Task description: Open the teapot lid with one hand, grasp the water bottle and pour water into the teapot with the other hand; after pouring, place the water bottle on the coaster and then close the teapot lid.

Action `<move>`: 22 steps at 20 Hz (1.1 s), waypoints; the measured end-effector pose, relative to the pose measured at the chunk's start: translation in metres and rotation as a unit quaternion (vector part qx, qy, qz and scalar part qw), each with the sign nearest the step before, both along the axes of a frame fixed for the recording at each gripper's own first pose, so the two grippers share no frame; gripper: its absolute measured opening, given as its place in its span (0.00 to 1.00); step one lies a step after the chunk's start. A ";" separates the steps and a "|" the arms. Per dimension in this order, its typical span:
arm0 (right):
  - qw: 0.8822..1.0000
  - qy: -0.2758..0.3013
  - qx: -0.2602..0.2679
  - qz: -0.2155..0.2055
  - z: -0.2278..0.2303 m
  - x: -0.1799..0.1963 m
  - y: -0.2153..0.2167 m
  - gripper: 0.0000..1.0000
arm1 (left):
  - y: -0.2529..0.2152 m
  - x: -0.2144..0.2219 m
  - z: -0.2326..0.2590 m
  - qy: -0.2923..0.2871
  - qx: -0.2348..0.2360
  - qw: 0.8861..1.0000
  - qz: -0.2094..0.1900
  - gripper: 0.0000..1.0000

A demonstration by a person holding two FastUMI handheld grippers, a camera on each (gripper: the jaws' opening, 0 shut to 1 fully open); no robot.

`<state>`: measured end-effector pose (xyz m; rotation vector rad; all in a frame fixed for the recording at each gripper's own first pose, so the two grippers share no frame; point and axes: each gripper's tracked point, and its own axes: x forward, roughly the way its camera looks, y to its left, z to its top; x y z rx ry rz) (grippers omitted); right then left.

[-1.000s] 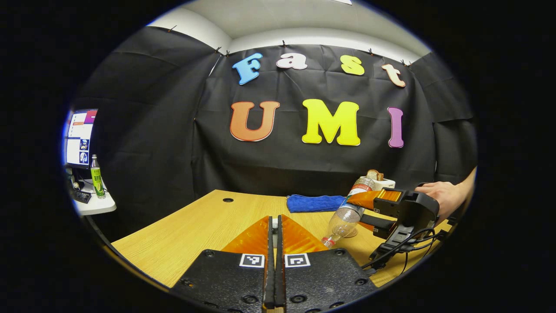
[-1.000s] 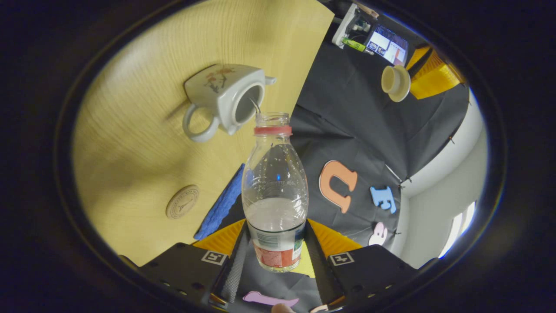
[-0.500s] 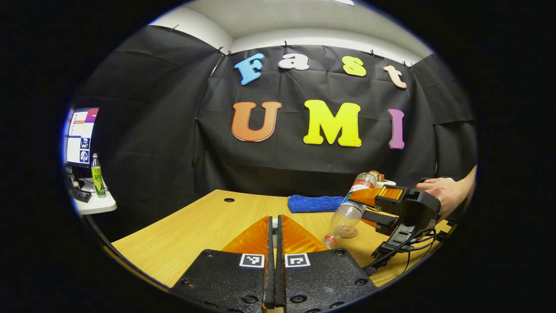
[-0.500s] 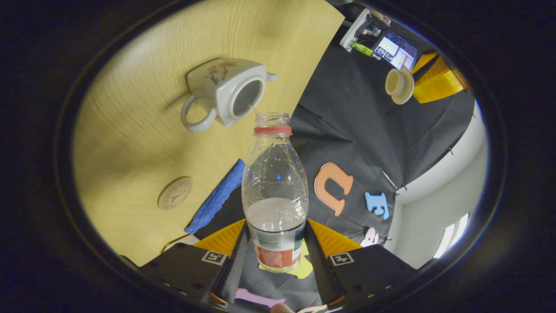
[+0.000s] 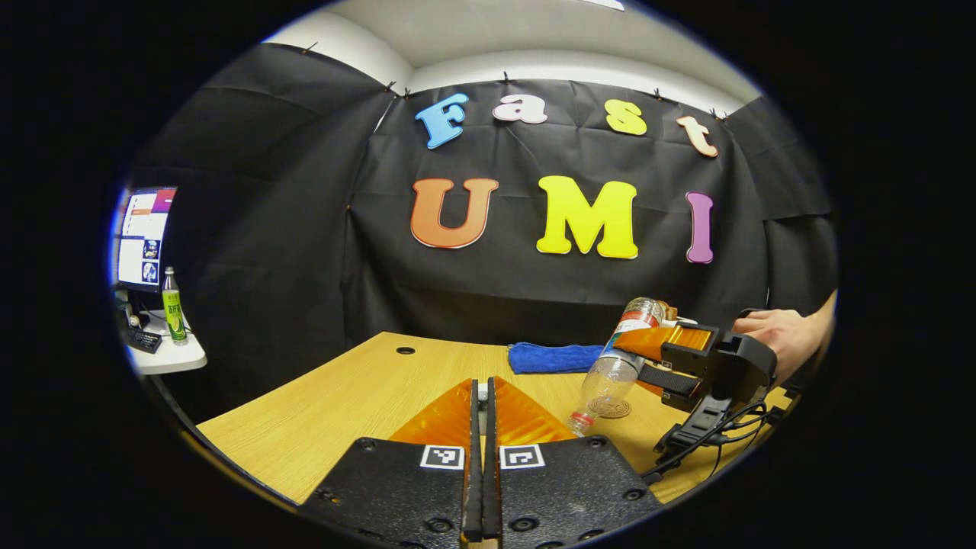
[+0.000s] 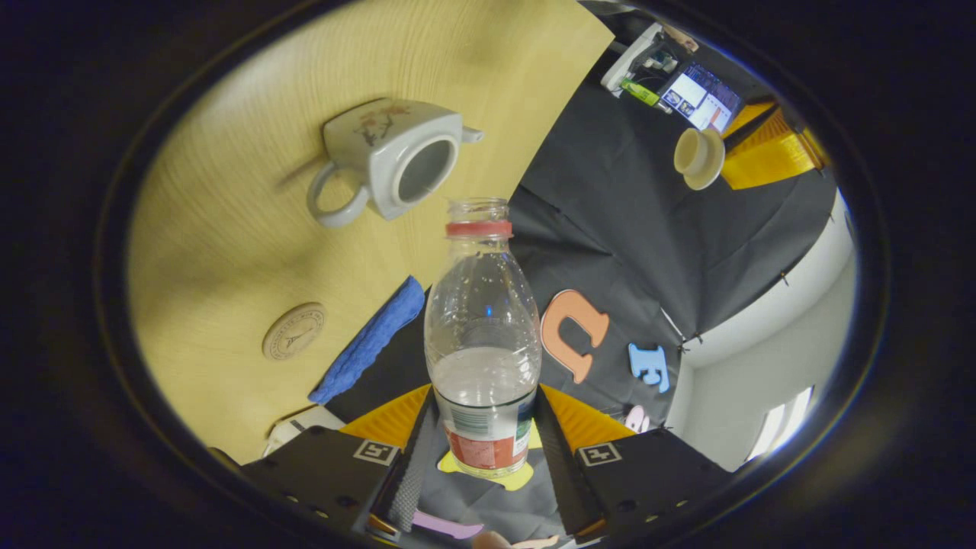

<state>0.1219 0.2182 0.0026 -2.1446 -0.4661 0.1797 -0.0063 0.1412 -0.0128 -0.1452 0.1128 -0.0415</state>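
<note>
Table (image 6: 229,229): water bottle (image 6: 482,335) tilted (uncapped).

A blue cloth (image 5: 555,357) is lying on the wooden table (image 5: 335,404), near its far edge by the black wall. A small round hole (image 5: 406,351) is showing in the tabletop. At the left, a white side shelf (image 5: 164,357) is carrying a green bottle (image 5: 173,306), and a lit screen (image 5: 142,238) is standing behind it.

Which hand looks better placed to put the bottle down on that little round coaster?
The right: its gripper already grips the water bottle, and the coaster lies nearby. The left gripper holds the lid.
</note>
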 end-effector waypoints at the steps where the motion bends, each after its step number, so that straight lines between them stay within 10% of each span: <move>1: 1.000 0.000 -0.001 0.000 0.000 0.000 0.000 0.70 | 0.000 0.000 0.001 0.000 0.000 1.000 0.000 0.03; 9: 0.997 0.043 0.059 -0.014 -0.011 0.002 -0.009 0.70 | 0.001 -0.001 0.003 -0.002 0.002 1.000 0.000 0.03; 14: 0.967 0.156 0.189 -0.064 -0.043 -0.001 -0.029 0.70 | 0.003 -0.001 0.003 -0.003 -0.003 1.000 0.004 0.03; 18: 0.908 0.243 0.330 -0.085 -0.058 -0.010 -0.027 0.71 | -0.004 -0.001 0.005 -0.004 0.000 1.000 0.000 0.03; 22: 0.805 0.323 0.491 -0.082 -0.053 -0.024 -0.020 0.72 | -0.011 -0.002 0.011 -0.012 0.006 1.000 -0.005 0.03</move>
